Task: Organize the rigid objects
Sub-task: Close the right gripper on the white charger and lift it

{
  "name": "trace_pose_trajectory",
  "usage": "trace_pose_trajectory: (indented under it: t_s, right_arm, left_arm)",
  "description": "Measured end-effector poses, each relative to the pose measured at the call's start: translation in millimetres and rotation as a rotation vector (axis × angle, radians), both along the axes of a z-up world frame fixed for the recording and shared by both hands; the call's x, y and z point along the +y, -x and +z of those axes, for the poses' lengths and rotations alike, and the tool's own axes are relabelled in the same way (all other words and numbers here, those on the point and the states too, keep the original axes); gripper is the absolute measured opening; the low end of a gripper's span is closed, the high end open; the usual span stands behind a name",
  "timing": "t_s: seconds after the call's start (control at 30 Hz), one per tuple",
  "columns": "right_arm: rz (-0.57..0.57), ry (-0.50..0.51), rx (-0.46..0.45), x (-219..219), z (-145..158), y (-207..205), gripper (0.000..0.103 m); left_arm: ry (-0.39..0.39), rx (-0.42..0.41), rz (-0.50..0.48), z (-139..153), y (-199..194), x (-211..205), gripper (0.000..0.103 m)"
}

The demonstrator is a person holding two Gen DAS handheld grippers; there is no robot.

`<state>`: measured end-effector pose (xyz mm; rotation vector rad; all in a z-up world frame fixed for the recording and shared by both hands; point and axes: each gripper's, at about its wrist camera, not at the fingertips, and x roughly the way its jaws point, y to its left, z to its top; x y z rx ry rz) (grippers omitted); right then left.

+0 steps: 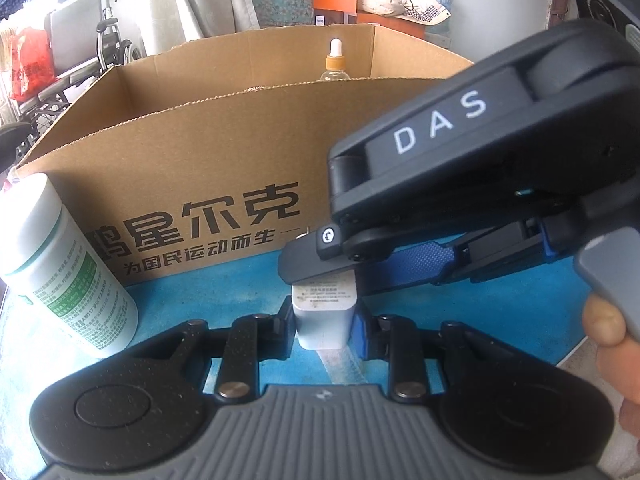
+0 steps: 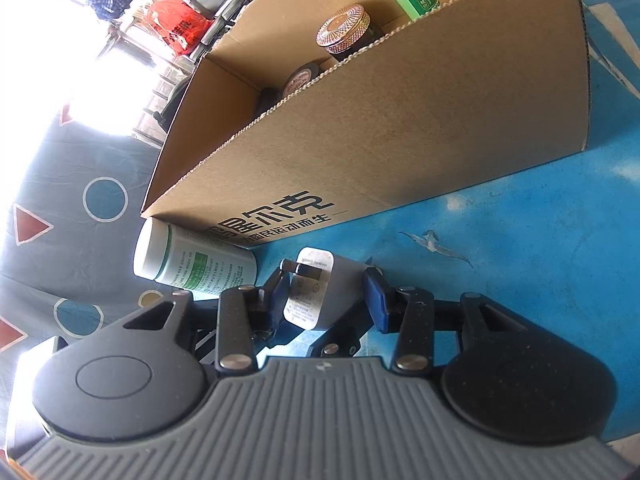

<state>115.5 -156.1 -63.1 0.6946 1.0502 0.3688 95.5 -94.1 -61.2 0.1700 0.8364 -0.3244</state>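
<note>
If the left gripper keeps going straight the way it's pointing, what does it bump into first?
The left gripper, which pinches a white charger, would probably meet the right gripper's finger lying across the charger's far end. Behind that stands the cardboard box; depth is hard to judge.

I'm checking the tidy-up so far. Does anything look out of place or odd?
Nothing is spilled or broken. The white charger and the white pill bottle are on the blue table, outside the cardboard box that holds the other bottles. Oddly, both the left gripper and the right gripper straddle the charger.
</note>
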Motion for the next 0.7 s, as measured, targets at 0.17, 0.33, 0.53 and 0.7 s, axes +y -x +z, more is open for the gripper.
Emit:
trace_pose_trajectory:
  t_s: [0.17,0.33,0.53,0.7]
  right_arm:
    - [0.002,0.003,-0.008,-0.9,-0.2,0.0,0.042]
    - [0.006,0.009,-0.009,-1.0,0.9,0.3,0.041]
    - [0.008,0.012,-0.013,-1.2,2.9,1.1,0.041]
    - [0.009,0.008,-0.022,-2.1,7.3,3.6,0.041]
  left_arm:
    - [-0.002,0.002,0.003,2.4,-6.2,-4.4,0.028]
    - [0.006,0.005,0.005,2.5,-1.7,-0.2,0.028]
    - [0.005,-0.001,0.003,3.3,0.4,1.2,0.028]
    - [0.0,-0.015,0.003,7.4,5.1,1.8,0.028]
